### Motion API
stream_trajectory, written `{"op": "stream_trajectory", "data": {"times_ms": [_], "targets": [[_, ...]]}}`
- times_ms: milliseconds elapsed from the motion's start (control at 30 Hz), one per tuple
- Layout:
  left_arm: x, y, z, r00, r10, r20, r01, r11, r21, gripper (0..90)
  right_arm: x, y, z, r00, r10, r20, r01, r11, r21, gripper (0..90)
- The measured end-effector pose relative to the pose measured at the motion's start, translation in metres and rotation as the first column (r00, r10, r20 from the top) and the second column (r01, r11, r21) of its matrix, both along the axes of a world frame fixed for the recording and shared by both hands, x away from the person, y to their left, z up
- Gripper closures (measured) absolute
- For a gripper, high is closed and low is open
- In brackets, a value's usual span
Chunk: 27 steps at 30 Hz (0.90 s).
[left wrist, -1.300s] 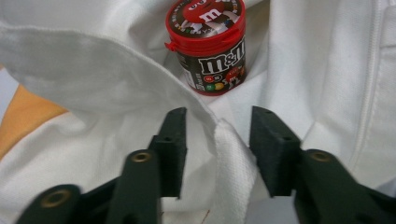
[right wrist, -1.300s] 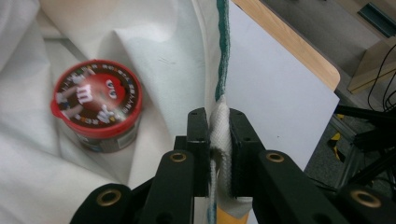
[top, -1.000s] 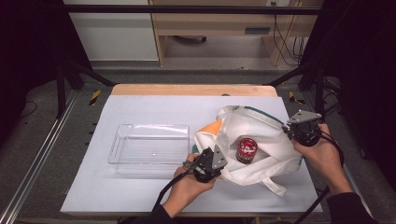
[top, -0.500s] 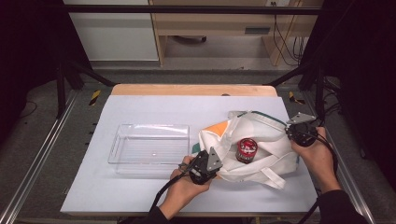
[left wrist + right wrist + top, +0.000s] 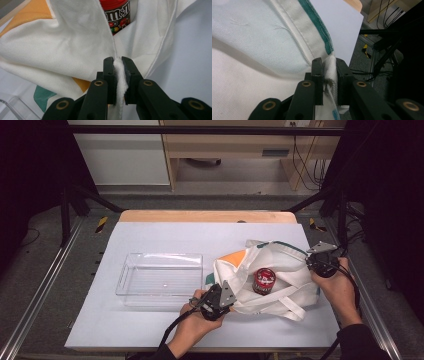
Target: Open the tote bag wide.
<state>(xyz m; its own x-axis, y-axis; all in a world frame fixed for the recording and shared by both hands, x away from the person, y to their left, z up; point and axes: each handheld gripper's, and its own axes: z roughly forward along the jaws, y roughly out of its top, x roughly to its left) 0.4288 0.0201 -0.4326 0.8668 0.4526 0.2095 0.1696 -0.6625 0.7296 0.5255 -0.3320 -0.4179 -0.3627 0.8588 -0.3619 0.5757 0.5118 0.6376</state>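
Since a second ago both hands have drawn back toward the near edge, and the tote bag (image 5: 270,270) has slid with them and flattened; the can now sits deeper in the mouth.

Nearest, the left gripper (image 5: 220,297) sits at the bag's near-left corner. In the left gripper view its jaws are closed almost fully, a thick fold of white canvas pinched between them (image 5: 119,72). The right gripper (image 5: 320,260) is at the bag's right edge, just inside the table's right side. In the right gripper view its jaws are likewise nearly closed, clamping the rim of the bag (image 5: 329,72) beside the green trim.

Between the two grippers the bag lies on the white table cover (image 5: 165,240), mouth held open, straps trailing toward the near edge. A red-lidded M&M's can (image 5: 263,280) stands inside the opening, upright, with cloth around it.

Left of the bag, a clear plastic tray (image 5: 127,280) rests on the cover, close beside the bag's orange and green corner.
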Motion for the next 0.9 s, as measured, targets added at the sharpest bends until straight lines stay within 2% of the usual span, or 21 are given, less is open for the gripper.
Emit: {"op": "stream_trajectory", "data": {"times_ms": [133, 300, 400, 467, 500, 567, 600, 667, 767, 867, 900], "targets": [[0.000, 0.001, -0.001, 0.9999, 0.013, -0.008, -0.013, 0.9999, -0.001, 82.5, -0.004, -0.001, 0.002, 0.9999, 0.002, 0.012, -0.002, 1.000, 0.014, 74.8], [0.000, 0.002, 0.000, 0.9999, 0.010, -0.012, -0.010, 1.0000, -0.002, 82.4, -0.004, -0.003, 0.002, 0.9999, -0.009, 0.005, 0.009, 1.000, 0.019, 69.3], [0.001, 0.001, -0.001, 1.0000, -0.001, -0.005, 0.001, 1.0000, -0.007, 81.6, -0.005, -0.003, 0.004, 0.9997, -0.017, 0.014, 0.017, 0.999, 0.031, 62.3], [0.002, 0.000, 0.000, 1.0000, 0.002, -0.002, -0.002, 1.0000, -0.008, 80.4, -0.010, -0.001, 0.010, 0.9992, -0.007, 0.040, 0.004, 0.998, 0.062, 53.8], [0.002, 0.000, 0.000, 1.0000, 0.002, -0.003, -0.002, 1.0000, -0.007, 80.4, -0.010, -0.001, 0.010, 0.9992, -0.007, 0.040, 0.004, 0.998, 0.062, 53.8], [0.002, -0.001, 0.001, 1.0000, 0.005, -0.006, -0.005, 0.9999, -0.011, 79.5, -0.016, 0.001, 0.016, 0.9981, 0.006, 0.061, -0.010, 0.997, 0.072, 48.1], [0.002, -0.002, 0.002, 0.9998, 0.015, -0.010, -0.015, 0.9998, -0.016, 77.3, -0.021, 0.003, 0.023, 0.9973, 0.022, 0.070, -0.028, 0.996, 0.090, 41.9], [0.003, -0.002, 0.003, 0.9997, 0.024, 0.002, -0.024, 0.9996, -0.012, 75.8, -0.024, 0.004, 0.026, 0.9967, 0.029, 0.075, -0.036, 0.994, 0.100, 39.3], [0.002, -0.003, 0.007, 0.9993, 0.035, 0.014, -0.035, 0.9992, -0.018, 66.8, -0.034, 0.006, 0.035, 0.9942, 0.055, 0.093, -0.065, 0.991, 0.115, 33.5], [0.003, -0.005, 0.014, 0.9987, 0.040, 0.031, -0.039, 0.9991, -0.016, 59.2, -0.045, 0.007, 0.043, 0.9901, 0.077, 0.117, -0.094, 0.985, 0.146, 27.7], [0.003, -0.006, 0.016, 0.9984, 0.042, 0.037, -0.042, 0.9990, -0.013, 55.4, -0.054, 0.008, 0.047, 0.9884, 0.096, 0.117, -0.114, 0.981, 0.158, 25.8]]}}
